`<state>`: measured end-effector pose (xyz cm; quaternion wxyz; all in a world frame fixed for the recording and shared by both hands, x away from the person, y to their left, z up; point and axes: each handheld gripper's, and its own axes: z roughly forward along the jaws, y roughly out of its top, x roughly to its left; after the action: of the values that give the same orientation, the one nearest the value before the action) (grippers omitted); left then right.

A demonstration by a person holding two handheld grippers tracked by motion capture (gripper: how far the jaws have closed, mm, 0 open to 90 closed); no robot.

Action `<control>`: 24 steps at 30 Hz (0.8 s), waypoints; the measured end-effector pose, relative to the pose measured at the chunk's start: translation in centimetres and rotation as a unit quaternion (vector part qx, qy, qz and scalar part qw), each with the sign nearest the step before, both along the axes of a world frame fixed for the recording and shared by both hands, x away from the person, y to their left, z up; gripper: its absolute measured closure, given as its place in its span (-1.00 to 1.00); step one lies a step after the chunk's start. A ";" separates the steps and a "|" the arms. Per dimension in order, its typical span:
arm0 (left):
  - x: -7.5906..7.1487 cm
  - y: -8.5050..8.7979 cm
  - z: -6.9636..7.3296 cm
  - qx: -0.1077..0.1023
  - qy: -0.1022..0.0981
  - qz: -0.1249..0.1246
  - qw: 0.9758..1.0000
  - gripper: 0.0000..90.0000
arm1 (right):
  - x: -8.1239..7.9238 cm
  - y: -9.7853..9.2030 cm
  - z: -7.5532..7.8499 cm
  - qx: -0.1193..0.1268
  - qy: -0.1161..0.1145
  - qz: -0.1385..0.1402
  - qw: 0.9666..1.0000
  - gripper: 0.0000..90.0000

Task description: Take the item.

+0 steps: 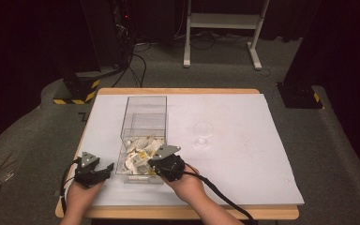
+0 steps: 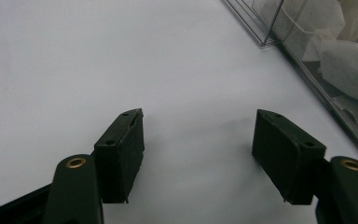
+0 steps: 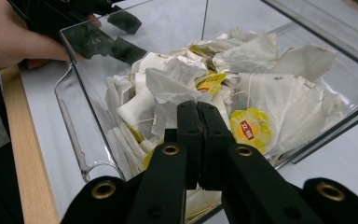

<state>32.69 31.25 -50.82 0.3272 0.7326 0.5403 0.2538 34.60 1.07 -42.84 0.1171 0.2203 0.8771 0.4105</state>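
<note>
Clear plastic box (image 1: 143, 136) stands on white table sheet (image 1: 234, 140), its near end heaped with tea bags (image 3: 242, 88), some with yellow tags. Right gripper (image 3: 199, 122): jaws pressed together just above the heap; whether they pinch a bag, cannot tell. Left gripper (image 2: 198, 135): jaws wide apart over bare sheet, beside the box. Clear cup (image 1: 203, 132) stands right of the box.
</note>
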 end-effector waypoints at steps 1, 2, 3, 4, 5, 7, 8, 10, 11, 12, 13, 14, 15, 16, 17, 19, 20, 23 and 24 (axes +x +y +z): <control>0.0 0.0 0.0 0.000 -0.001 0.000 1.000 -0.24 | -0.1 -0.1 0.0 0.002 -0.004 -0.001 1.000 0.98; 0.0 0.0 0.0 0.001 -0.001 0.000 1.000 -0.24 | -0.1 -0.3 0.1 0.009 -0.007 -0.003 1.000 0.99; 0.0 0.0 0.0 0.000 0.000 0.000 1.000 -0.24 | -0.1 -0.3 0.2 0.010 -0.009 -0.005 1.000 0.99; 0.0 0.0 0.0 0.000 0.000 0.000 1.000 -0.24 | 0.0 -0.4 0.3 0.013 -0.010 -0.006 1.000 0.99; 0.0 0.0 0.0 0.000 0.000 0.000 1.000 -0.24 | 0.0 -0.5 0.3 0.018 -0.013 -0.007 1.000 0.99; 0.0 0.0 0.0 0.000 -0.001 0.000 1.000 -0.24 | 0.0 -0.8 0.5 0.023 -0.015 -0.012 1.000 0.99; 0.0 0.0 0.0 0.001 -0.001 0.000 1.000 -0.24 | 0.1 -0.9 0.7 0.027 -0.016 -0.012 0.999 0.99; 0.0 0.0 0.0 0.000 0.000 0.000 1.000 -0.24 | 0.2 -1.1 1.0 0.032 -0.017 -0.015 0.999 0.99; 0.0 0.0 0.0 0.000 0.000 0.000 1.000 -0.24 | 0.3 -1.2 1.1 0.036 -0.017 -0.016 0.999 0.99; 0.0 0.0 0.0 0.000 0.000 0.000 1.000 -0.24 | 0.3 -1.3 1.2 0.037 -0.020 -0.017 0.999 0.99; 0.0 0.0 0.0 0.000 0.000 0.000 1.000 -0.24 | 0.3 -1.4 1.3 0.040 -0.020 -0.019 0.999 0.99; 0.0 0.0 0.0 -0.001 -0.001 0.000 1.000 -0.24 | 0.3 -1.5 1.4 0.041 -0.022 -0.019 0.999 0.99; 0.0 0.0 0.0 0.001 -0.001 0.000 1.000 -0.24 | 0.2 -1.6 1.4 0.043 -0.023 -0.020 0.999 0.99; 0.0 0.0 0.0 0.001 -0.001 0.000 1.000 -0.24 | 0.2 -1.6 1.4 0.043 -0.023 -0.020 0.999 0.99; 0.0 0.0 0.0 0.000 0.000 0.000 1.000 -0.24 | 0.2 -1.8 1.6 0.047 -0.028 -0.021 0.998 0.99; 0.0 0.0 0.0 0.000 0.001 -0.001 1.000 -0.25 | 0.1 -2.0 1.7 0.054 -0.031 -0.022 0.998 0.99; 0.0 0.0 0.0 0.000 0.001 -0.001 1.000 -0.25 | 0.1 -2.1 1.8 0.057 -0.031 -0.023 0.998 0.99; 0.0 0.0 0.0 0.000 -0.001 -0.001 1.000 -0.25 | 0.1 -2.4 2.1 0.066 -0.034 -0.026 0.997 0.99; 0.0 0.0 0.0 -0.001 0.000 0.000 1.000 -0.25 | 0.1 -2.4 2.2 0.068 -0.035 -0.027 0.997 0.99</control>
<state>32.70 31.24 -50.84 0.3276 0.7323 0.5405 0.2535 34.66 -1.34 -40.65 0.1437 0.2370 0.8360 0.4736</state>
